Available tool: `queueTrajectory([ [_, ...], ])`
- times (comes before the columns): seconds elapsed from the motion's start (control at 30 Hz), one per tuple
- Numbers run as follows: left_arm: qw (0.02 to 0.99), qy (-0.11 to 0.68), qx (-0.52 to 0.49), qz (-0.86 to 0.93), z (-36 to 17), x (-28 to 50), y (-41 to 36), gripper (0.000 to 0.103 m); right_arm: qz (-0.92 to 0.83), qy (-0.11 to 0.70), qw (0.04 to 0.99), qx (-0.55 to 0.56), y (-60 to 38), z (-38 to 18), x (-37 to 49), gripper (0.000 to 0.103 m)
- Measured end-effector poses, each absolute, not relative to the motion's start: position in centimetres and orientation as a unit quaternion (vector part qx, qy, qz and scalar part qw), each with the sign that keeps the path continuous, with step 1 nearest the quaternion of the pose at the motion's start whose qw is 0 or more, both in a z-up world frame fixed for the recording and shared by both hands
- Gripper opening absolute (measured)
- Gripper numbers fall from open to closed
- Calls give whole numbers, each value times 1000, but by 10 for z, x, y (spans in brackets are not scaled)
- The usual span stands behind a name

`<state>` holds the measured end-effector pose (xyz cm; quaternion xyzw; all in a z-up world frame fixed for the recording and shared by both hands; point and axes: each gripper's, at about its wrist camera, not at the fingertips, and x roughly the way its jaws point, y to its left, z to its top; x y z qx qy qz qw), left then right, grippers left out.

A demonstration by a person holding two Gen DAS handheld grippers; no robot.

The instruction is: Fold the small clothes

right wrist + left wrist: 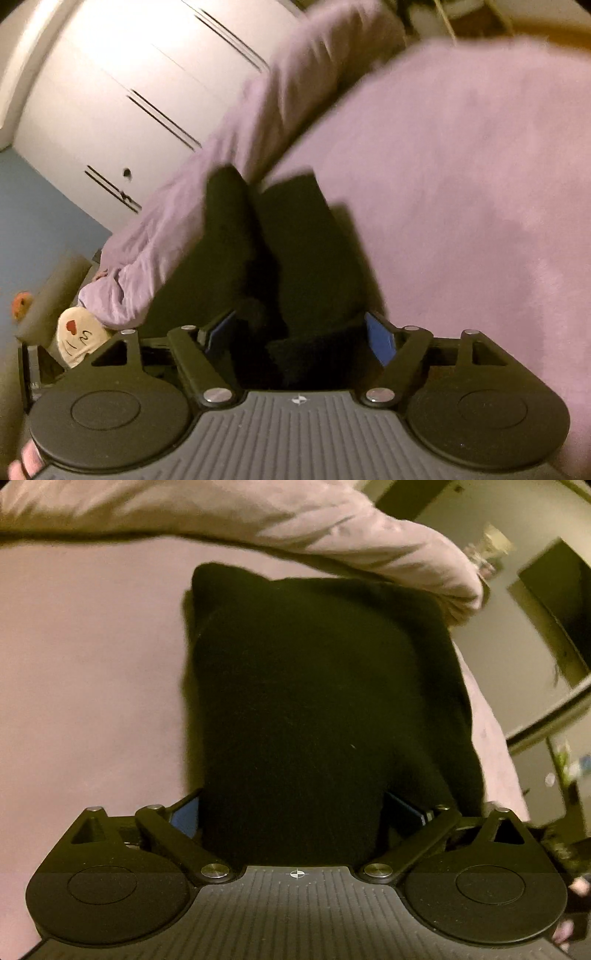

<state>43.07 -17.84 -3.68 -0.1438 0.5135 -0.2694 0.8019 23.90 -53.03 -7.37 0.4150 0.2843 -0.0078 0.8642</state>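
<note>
A: Left gripper (291, 812), left wrist view: blue-padded jaws spread wide, the black knit garment (317, 686) running up between them toward 12 o'clock. Cloth fills the gap, but whether the pads press on it I can't tell.

B: Where does the garment sit?

A: Flat on the pale pink bedsheet (85, 672), folded into a tall block. A rumpled pink duvet (295, 524) borders it from 11 round to 2 o'clock. My guess is the jaws straddle the near edge to square up the fold.

B: Room to move?

A: Open sheet at 9 o'clock. At 3 o'clock the bed edge is close, so little slack there.

B: Right wrist view?

A: Right gripper (299, 332): jaws partly spread, blue pads standing apart, dark cloth of the same black garment (280, 258) bunched between them; it looks loose, not pinched. Blurred frame.

B: Edges?

A: Duvet at 10 o'clock touches the garment; clear sheet from 1 to 4 o'clock. A white wardrobe (122, 96) stands beyond at 10 to 11.
</note>
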Motion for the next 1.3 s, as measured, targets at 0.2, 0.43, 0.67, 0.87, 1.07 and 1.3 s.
queueTrajectory([
  [0.2, 815, 488, -156, -271, -39, 430, -174, 80, 75, 305, 836, 449, -528, -93, 285, 75],
  [0.43, 829, 449, -169, -288, -27, 419, -157, 62, 100, 300, 842, 437, -498, -92, 293, 63],
  [0.67, 845, 422, -158, -287, -10, 395, -119, 60, 145, 309, 828, 444, -466, -90, 289, 62],
  [0.87, 849, 439, -140, -259, -18, 361, -60, 67, 186, 324, 829, 416, -434, -88, 270, 72],
  [1.07, 895, 385, -45, -220, 10, 333, -38, 77, 109, 324, 874, 345, -447, -57, 238, 82],
  [1.3, 906, 367, -72, -196, 26, 343, -56, 84, 34, 253, 942, 218, -425, 7, 240, 70],
])
